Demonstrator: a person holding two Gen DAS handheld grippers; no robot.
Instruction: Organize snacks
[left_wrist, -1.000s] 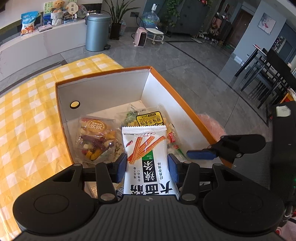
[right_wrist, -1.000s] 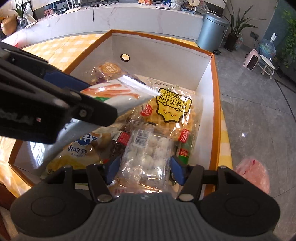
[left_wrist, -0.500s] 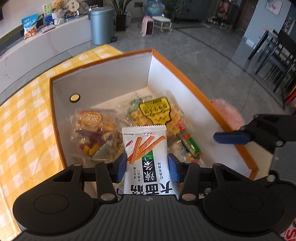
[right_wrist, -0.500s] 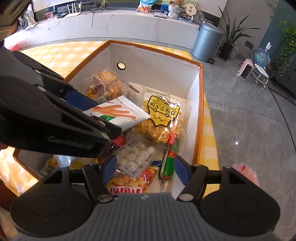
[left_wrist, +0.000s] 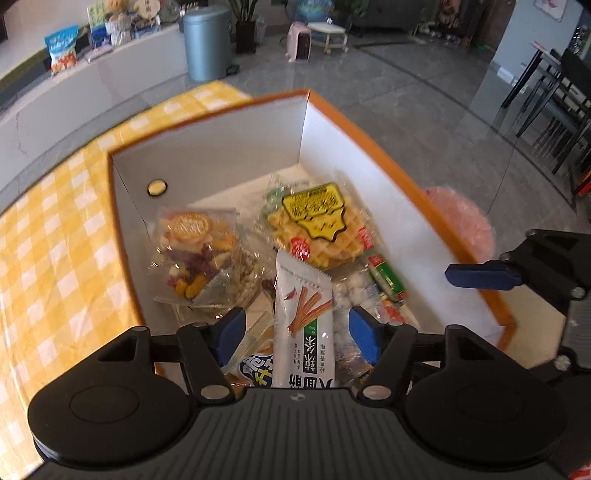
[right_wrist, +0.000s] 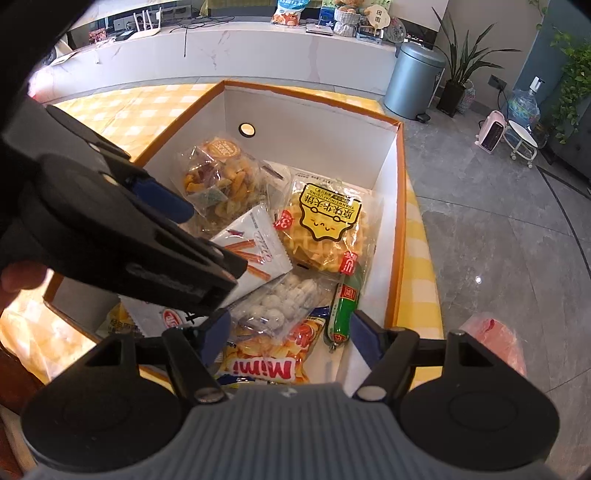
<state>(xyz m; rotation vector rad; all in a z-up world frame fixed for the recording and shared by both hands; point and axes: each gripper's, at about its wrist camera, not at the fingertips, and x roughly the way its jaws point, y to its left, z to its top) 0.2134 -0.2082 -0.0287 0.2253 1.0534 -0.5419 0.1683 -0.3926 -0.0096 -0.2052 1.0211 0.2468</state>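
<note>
- An orange-edged white box (left_wrist: 229, 155) sits on a table with a yellow checked cloth (left_wrist: 55, 240), already holding several snack packets.
- The left tongs (left_wrist: 295, 328) have just been opening; their blue pads stand clear on either side of a white spicy-stick packet (left_wrist: 304, 314), which lies loose on the pile.
- The right tongs (right_wrist: 284, 336) are also open and empty, above a Mimi chip bag (right_wrist: 266, 354) at the near end.
- A waffle pack (right_wrist: 325, 229) lies to the far right, a mixed dried-fruit bag (right_wrist: 218, 177) to the far left.
- The stick packet looks light, thin, crinkly and slippery; its contents are probably brittle, so a gentle pinch across a sealed edge seems best.
</note>
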